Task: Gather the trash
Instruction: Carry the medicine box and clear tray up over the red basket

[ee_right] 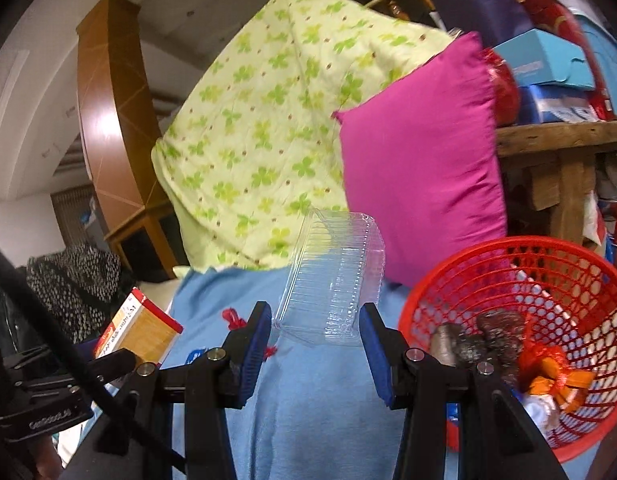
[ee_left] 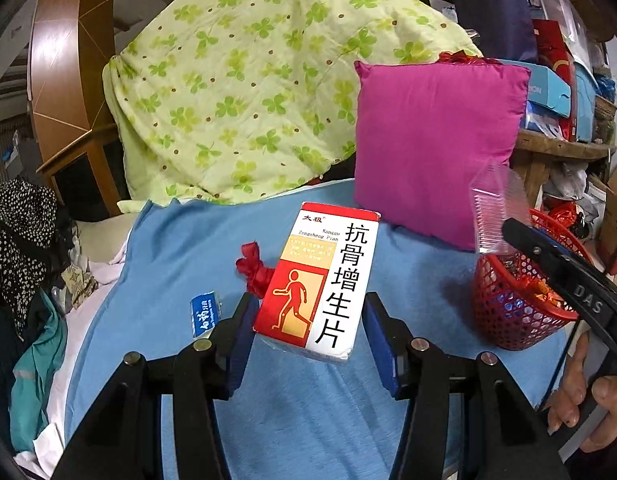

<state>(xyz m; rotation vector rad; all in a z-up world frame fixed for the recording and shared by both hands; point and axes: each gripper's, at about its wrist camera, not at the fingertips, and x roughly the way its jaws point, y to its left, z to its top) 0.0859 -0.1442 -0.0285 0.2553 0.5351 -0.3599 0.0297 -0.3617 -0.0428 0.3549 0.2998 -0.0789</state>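
My left gripper (ee_left: 310,308) is shut on a red and white medicine box (ee_left: 320,276), held up above the blue sheet (ee_left: 180,248). My right gripper (ee_right: 315,316) is shut on a clear plastic container (ee_right: 332,272), just left of the red mesh basket (ee_right: 448,292). That basket (ee_left: 516,304) holds several wrappers and scraps. The left wrist view also shows the clear container (ee_left: 494,216) over the basket's rim. A red ribbon scrap (ee_left: 250,264) and a blue and white wrapper (ee_left: 204,314) lie on the sheet.
A pink cushion (ee_left: 432,144) and a green clover quilt (ee_left: 248,80) stand behind the sheet. A wooden shelf (ee_right: 560,136) stacked with boxes is at the right. Clothes (ee_left: 24,232) pile up at the left. A person's hand (ee_left: 588,408) grips the right tool.
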